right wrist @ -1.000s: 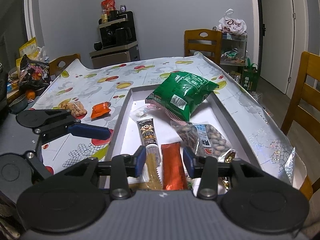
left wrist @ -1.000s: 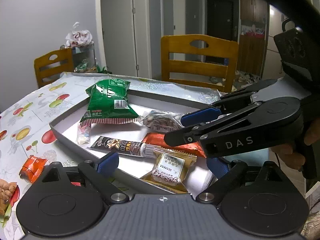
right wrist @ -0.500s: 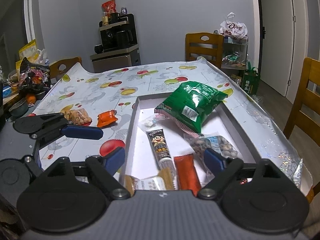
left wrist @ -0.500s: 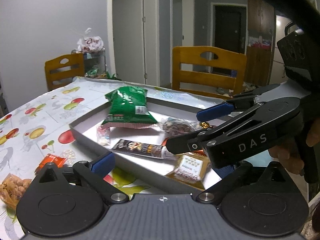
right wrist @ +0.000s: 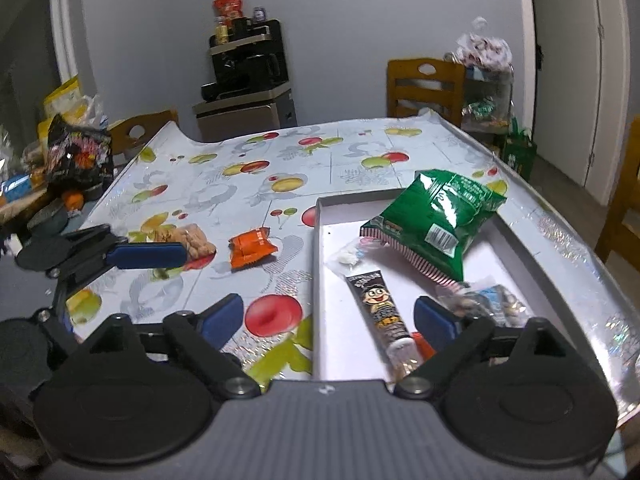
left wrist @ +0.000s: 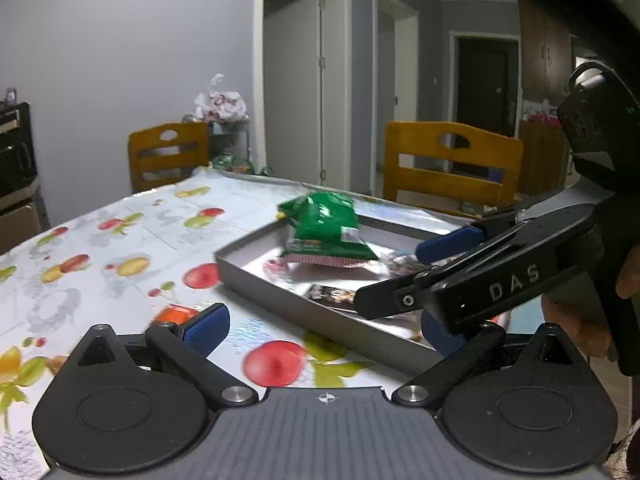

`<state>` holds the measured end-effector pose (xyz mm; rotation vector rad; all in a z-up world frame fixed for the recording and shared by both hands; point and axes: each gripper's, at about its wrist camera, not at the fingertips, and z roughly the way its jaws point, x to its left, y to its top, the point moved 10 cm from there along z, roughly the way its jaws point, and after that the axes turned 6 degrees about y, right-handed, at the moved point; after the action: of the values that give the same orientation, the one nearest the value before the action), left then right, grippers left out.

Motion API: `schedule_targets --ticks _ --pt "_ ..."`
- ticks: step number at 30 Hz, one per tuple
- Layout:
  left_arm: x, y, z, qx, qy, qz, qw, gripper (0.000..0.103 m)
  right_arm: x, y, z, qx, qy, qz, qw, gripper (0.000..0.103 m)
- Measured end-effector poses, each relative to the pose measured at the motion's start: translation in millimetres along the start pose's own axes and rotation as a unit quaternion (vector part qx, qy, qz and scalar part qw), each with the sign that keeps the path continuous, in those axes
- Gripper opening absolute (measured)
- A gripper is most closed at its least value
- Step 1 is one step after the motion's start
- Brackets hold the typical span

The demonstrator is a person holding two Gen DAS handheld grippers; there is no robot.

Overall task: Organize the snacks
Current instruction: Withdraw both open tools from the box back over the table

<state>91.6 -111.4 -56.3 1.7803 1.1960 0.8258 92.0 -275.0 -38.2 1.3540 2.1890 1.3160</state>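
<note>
A grey tray (right wrist: pixel 318 264) (left wrist: pixel 256 276) on the fruit-print table holds a green chip bag (right wrist: pixel 436 216) (left wrist: pixel 324 228), a dark cartoon-face stick pack (right wrist: pixel 378 312), a small white candy (right wrist: pixel 348 256), a peanut bag (right wrist: pixel 480 304) and a red pack (right wrist: pixel 422 346). An orange packet (right wrist: pixel 250 246) (left wrist: pixel 174 314) and a peanut packet (right wrist: pixel 188 238) lie on the cloth left of the tray. My right gripper (right wrist: pixel 328 320) is open and empty, straddling the tray's left wall. My left gripper (left wrist: pixel 320 326) is open and empty, over the table by the tray's near wall.
Wooden chairs (left wrist: pixel 448 168) (right wrist: pixel 424 84) stand at the table's far edges. A black snack bag (right wrist: pixel 78 154) and clutter sit at the left edge. A coffee machine on a cabinet (right wrist: pixel 246 92) stands behind. The right gripper body (left wrist: pixel 500 280) crosses the left wrist view.
Both grippers have pulled back and shifted left, away from the tray. The right gripper has opened wide, releasing the packs it straddled. The orange and peanut packets have come into closer view.
</note>
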Motion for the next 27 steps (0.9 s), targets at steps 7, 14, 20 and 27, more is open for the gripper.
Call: schedule_targets --ticks 7,14,20,27 --pt "41.5 7.1 -15.3 -0.03 0.051 -0.022 0.998 0.103 8.6 21.9 -0.1 -0.015 -0.019 -0.014 1.0 0.095" --pt "91.0 9.4 -26.3 -0.042 0.109 -0.048 0.992 0.103 15.5 40.7 1.2 -0.039 -0.047 -0.025 0.998 0.095" --pt "123.7 20.3 -27.5 -0.061 0.147 -0.052 0.9858 0.103 36.2 55.1 11.5 -0.05 -0.057 -0.074 0.994 0.095" --pt "152.6 25.1 -13.8 -0.076 0.161 -0.069 0.9817 0.103 63.0 54.4 28.3 -0.039 -0.039 -0.104 0.993 0.095"
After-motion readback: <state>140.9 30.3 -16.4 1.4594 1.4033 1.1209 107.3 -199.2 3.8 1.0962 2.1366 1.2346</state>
